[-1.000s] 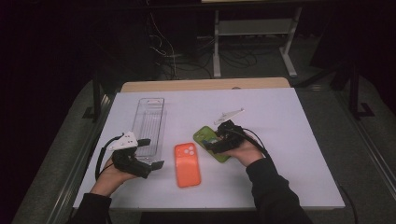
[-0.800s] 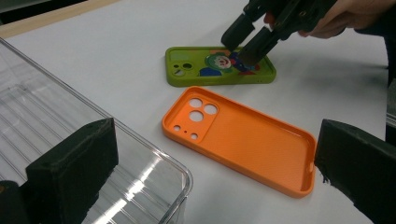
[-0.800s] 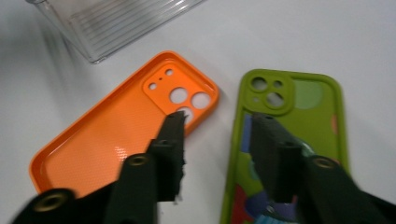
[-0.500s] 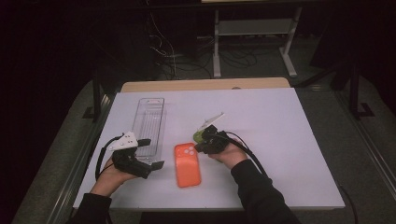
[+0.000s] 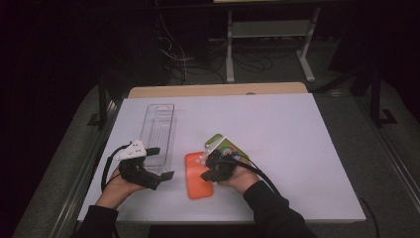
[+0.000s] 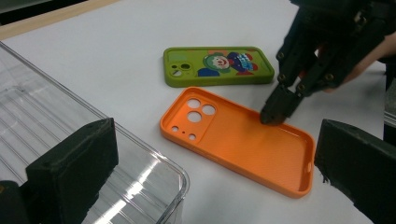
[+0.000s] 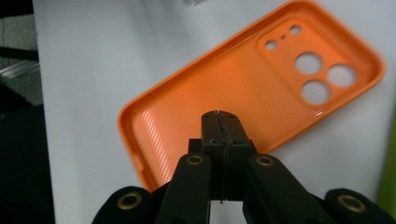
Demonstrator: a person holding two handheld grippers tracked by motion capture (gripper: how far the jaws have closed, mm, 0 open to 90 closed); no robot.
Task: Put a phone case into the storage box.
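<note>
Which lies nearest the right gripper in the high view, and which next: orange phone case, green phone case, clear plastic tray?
1. Orange phone case: directly under the right gripper, whose closed tips sit over its inner face.
2. Green phone case: just beyond the gripper, toward the table's far side.
3. Clear plastic tray: farthest, off to the left by the left gripper.

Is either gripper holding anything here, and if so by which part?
Nothing is held. The right gripper is shut, empty, its tips over the orange case; the left gripper is open.
</note>
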